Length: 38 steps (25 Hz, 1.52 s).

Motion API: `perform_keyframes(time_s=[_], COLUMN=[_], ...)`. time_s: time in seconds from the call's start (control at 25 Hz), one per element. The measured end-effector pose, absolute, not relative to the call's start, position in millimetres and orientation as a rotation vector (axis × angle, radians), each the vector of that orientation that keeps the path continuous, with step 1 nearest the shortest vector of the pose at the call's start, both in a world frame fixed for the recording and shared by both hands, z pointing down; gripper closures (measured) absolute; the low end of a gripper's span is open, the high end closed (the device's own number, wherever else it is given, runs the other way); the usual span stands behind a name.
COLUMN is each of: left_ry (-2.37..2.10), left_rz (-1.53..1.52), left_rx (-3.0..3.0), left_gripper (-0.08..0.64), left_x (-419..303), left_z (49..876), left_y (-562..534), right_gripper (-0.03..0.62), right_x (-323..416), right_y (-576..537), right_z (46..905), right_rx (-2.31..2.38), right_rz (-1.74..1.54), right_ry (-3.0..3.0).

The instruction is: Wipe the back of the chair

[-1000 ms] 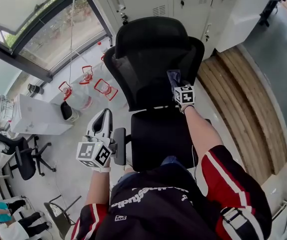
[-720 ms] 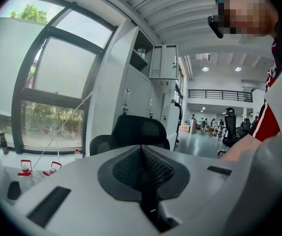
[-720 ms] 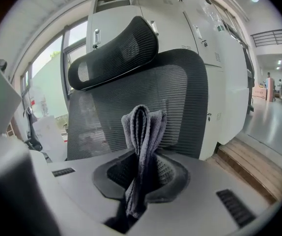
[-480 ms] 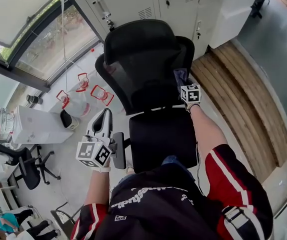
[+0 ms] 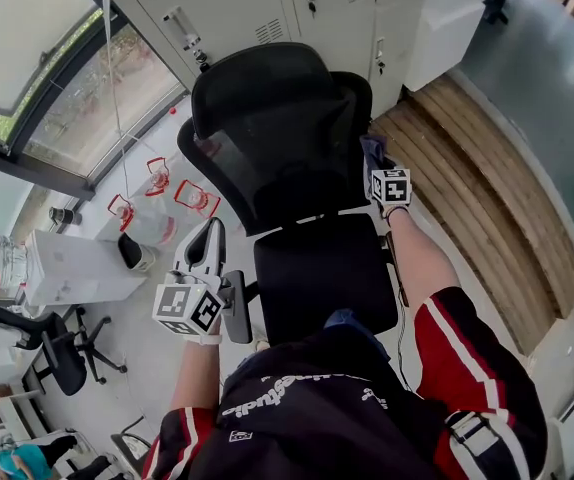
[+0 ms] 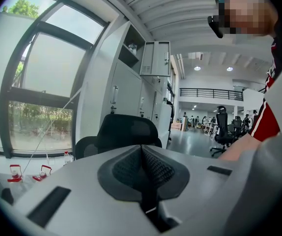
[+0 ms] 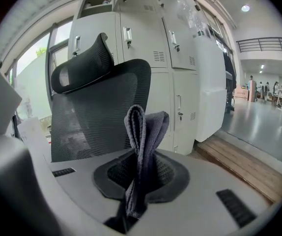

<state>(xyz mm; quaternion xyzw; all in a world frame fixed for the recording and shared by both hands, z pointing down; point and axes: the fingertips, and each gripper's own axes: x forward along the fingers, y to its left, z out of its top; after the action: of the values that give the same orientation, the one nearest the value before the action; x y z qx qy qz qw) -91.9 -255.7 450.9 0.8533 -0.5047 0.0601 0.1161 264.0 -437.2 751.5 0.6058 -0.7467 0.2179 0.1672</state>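
Grey cloth [image 7: 144, 141] in tool [image 7: 140, 173] beside backrest [image 7: 94, 117]

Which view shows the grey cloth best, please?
The right gripper view: the folded cloth stands centre frame, pinched in the jaws of the right gripper. The head view shows only a corner above that gripper; the left gripper view shows none.

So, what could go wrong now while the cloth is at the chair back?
1. The cloth sits at the right edge of the mesh backrest, so a stroke may slide off it.
2. The left gripper is shut on nothing and does not brace the backrest; pushing might swing it away.
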Motion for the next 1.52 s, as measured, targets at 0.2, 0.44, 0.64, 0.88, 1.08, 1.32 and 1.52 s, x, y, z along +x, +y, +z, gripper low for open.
perform_keyframes(time_s=[0.2,0.44,0.64,0.88,1.08,1.32,1.52], left_ry=[-1.449,-1.424,-1.443,-1.489,-1.541,-1.577,-1.623], left_rz=[0.165,0.147,0.124,0.101,0.091,0.107,0.116], left_rx=[2.52,2.531,2.511,2.469,2.427,2.385,2.352], left_gripper=[0.535,0.535,0.535,0.535,0.535,0.535,0.535], left_x=[-87,-91,-109,-141,-175,-215,-261], left_z=[450,451,453,456,461,470,471], left_y=[-252,-242,-232,-222,-214,-203,-204], right_gripper=[0.534,0.534,0.534,0.534,0.534,0.534,0.534], right_x=[277,275,254,189,110,19,-52], right_y=[-420,-399,-384,-368,-357,-348,-343], right_z=[752,751,755,766,777,787,796], right_rx=[1.753,1.752,1.728,1.657,1.542,1.423,1.339], right_rz=[0.62,0.611,0.62,0.658,0.682,0.714,0.739], right_ry=[-2.096,-2.078,-2.077,-2.129,-2.201,-2.271,-2.313])
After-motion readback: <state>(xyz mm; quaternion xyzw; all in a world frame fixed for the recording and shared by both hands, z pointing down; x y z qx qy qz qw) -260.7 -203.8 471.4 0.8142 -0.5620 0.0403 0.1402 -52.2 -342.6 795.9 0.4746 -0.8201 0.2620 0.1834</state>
